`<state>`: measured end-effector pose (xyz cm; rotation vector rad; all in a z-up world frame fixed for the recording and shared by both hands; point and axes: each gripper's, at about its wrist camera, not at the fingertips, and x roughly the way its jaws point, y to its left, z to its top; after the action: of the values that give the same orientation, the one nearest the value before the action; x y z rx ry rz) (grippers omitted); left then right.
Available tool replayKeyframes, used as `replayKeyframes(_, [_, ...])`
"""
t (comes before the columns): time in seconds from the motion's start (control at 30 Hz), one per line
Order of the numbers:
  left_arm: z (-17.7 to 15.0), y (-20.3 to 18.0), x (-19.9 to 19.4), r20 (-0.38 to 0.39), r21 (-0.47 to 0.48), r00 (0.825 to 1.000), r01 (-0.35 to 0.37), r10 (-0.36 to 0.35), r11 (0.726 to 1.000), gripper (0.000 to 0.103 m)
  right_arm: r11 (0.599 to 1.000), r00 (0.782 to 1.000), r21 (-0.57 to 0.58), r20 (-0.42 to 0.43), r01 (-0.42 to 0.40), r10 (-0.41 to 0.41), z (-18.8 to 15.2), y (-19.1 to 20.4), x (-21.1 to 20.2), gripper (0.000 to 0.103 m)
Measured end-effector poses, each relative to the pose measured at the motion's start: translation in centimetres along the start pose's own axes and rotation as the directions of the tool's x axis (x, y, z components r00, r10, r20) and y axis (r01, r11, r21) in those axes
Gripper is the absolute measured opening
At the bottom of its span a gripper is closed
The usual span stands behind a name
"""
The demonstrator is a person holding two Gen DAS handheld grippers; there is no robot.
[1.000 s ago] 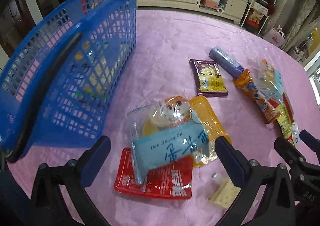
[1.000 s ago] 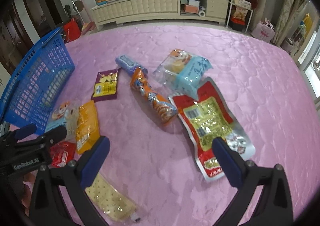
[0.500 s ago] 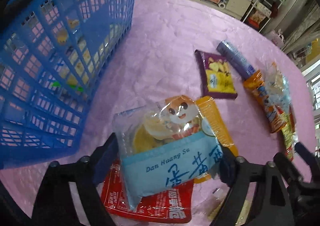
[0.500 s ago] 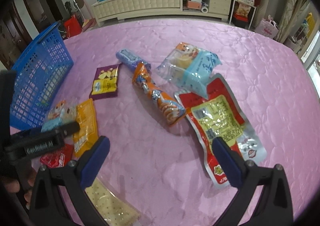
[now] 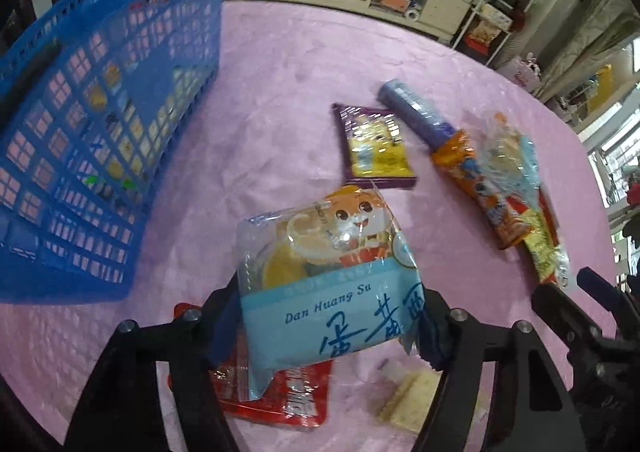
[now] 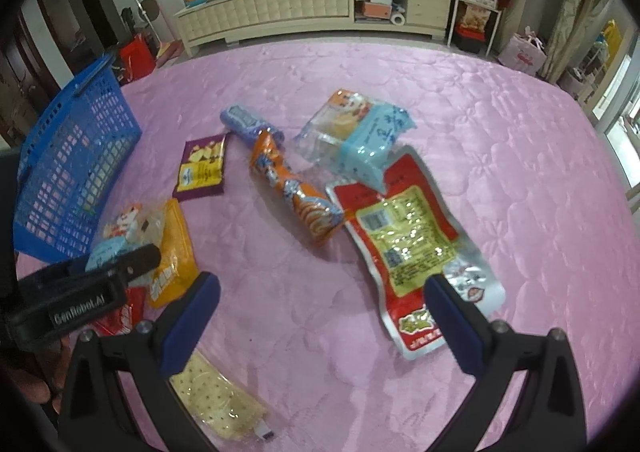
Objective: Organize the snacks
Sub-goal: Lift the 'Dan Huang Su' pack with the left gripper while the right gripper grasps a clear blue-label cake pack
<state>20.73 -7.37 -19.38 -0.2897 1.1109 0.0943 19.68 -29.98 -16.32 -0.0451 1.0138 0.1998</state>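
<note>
My left gripper (image 5: 324, 324) is shut on a clear and light-blue pastry pack (image 5: 324, 272) with a cartoon face, held up off the pink table (image 5: 280, 72). The blue mesh basket (image 5: 100, 112) stands to its left; it also shows in the right wrist view (image 6: 68, 168). My right gripper (image 6: 320, 312) is open and empty above the table, near a red and yellow pouch (image 6: 404, 244). A second blue pastry pack (image 6: 356, 136), an orange tube (image 6: 292, 188), a purple tube (image 6: 244, 124) and a purple packet (image 6: 202, 168) lie further back.
A red packet (image 5: 280, 392) and a cracker pack (image 5: 408, 392) lie under my left gripper. An orange packet (image 6: 172, 256) lies by the basket. A cream cabinet (image 6: 312, 8) and shelves stand beyond the table's far edge.
My left gripper closed on the light-blue pastry pack and raised it off the red and orange packets. My right gripper stayed open and moved slightly forward.
</note>
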Motion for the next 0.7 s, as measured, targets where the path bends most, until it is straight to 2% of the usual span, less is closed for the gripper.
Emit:
replayKeyframes(0.27, [1.6,-1.9,-1.2,0.024,0.074,0.998,0.062,-0.064,0.995,0.068,0.998,1.000,0.053,0.001,-0.015,0.015,2.1,-1.2,-0.5,0.103])
replayKeyframes(0.7, [8.1,-4.9,-1.5,0.062,0.238,0.996,0.043,-0.059,0.970,0.068,0.987,0.998,0.153,-0.033,-0.039,0.045,8.2,-2.9,1.9,0.103])
